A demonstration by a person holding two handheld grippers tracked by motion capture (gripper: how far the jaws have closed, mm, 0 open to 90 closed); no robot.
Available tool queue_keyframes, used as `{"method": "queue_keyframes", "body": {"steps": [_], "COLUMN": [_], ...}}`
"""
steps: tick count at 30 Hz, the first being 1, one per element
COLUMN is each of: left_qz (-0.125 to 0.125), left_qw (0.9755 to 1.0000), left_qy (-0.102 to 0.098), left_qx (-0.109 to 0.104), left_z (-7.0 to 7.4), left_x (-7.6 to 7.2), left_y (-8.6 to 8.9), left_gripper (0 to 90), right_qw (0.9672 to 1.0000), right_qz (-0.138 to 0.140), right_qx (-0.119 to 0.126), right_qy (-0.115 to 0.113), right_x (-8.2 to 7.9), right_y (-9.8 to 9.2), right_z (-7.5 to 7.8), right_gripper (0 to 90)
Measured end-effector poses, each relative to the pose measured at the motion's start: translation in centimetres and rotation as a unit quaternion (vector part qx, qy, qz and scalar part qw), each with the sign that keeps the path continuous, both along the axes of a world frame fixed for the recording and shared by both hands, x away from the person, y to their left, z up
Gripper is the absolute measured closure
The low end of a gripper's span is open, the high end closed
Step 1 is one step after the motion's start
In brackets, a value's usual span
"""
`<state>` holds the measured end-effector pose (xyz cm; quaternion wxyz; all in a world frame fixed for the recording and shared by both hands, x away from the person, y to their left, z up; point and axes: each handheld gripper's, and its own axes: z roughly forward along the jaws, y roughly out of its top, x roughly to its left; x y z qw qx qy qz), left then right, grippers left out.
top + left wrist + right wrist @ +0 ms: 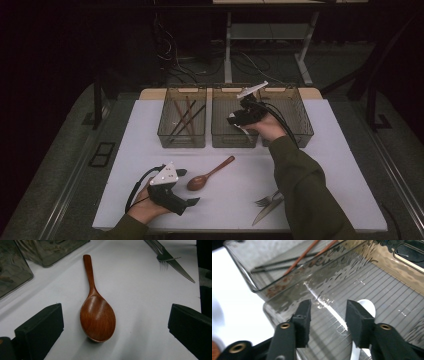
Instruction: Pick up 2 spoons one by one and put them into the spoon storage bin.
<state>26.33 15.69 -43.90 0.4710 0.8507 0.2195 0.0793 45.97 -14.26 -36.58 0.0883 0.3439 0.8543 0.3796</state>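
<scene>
My right gripper [239,120] hangs over the middle bin [220,140] of three smoky clear bins at the back of the white table. Seen from its own camera, the right gripper [328,307] stands open just above the ribbed bin floor. A white spoon [367,307] lies below and partly behind the right-hand jaw, and neither pad touches it. Near the front left, my left gripper [190,186] is open and faces a brown wooden spoon [206,176]. The wooden spoon [97,317] lies on the table between the wide-apart jaws of the left gripper [116,312], bowl towards me, untouched.
The left bin [165,135] holds several chopsticks [184,119], brown and black; the right bin [305,131] stands beside the middle one. A metal fork [263,201] and a serrated knife [264,212] lie at the front right by the person's sleeve; the knife [180,268] lies beyond the wooden spoon.
</scene>
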Motion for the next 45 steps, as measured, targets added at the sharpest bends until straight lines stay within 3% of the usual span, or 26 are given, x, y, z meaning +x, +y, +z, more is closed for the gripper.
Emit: {"method": "queue_keyframes", "body": {"steps": [5, 8, 12, 19, 28, 39, 45], "left_qz": [0.0, 0.0, 0.004, 0.007, 0.01, 0.014, 0.019], "left_qw": [1.0, 1.0, 1.0, 1.0, 0.9999, 0.9999, 0.9998], "left_qy": [0.001, 0.003, 0.002, 0.003, 0.002, 0.006, 0.006], "left_qx": [0.006, 0.008, 0.001, 0.0, 0.003, -0.001, -0.001], "left_z": [0.1, 0.1, 0.0, 0.0, 0.1, 0.1, 0.2], "left_x": [0.0, 0.0, 0.0, -0.1, 0.0, 0.1, 0.1], "left_y": [-0.1, -0.1, -0.1, -0.1, 0.0, 0.1, 0.2], "left_gripper": [0.0, 0.0, 0.0, 0.0, 0.0, 0.0, 0.0], "right_qw": [0.9994, 0.9987, 0.9986, 0.998, 0.995, 0.9953, 0.9925], "right_qz": [-0.01, -0.009, -0.011, -0.023, -0.043, -0.035, -0.05], "right_qx": [0.032, 0.05, 0.052, 0.058, 0.088, 0.084, 0.1], "right_qy": [-0.005, 0.005, 0.009, -0.011, -0.015, -0.033, -0.049], "right_x": [-1.3, -2.1, -3.4, -5.5, -8.1, -12.1, -14.1], "right_y": [-1.3, -2.1, -2.9, -4.4, -7.0, -9.5, -11.0], "right_z": [0.3, 0.4, 0.4, 0.4, -0.2, -1.6, -2.4], "right_gripper": [43.7, 37.6, 28.2, 19.3, 16.7, 16.8, 16.8]}}
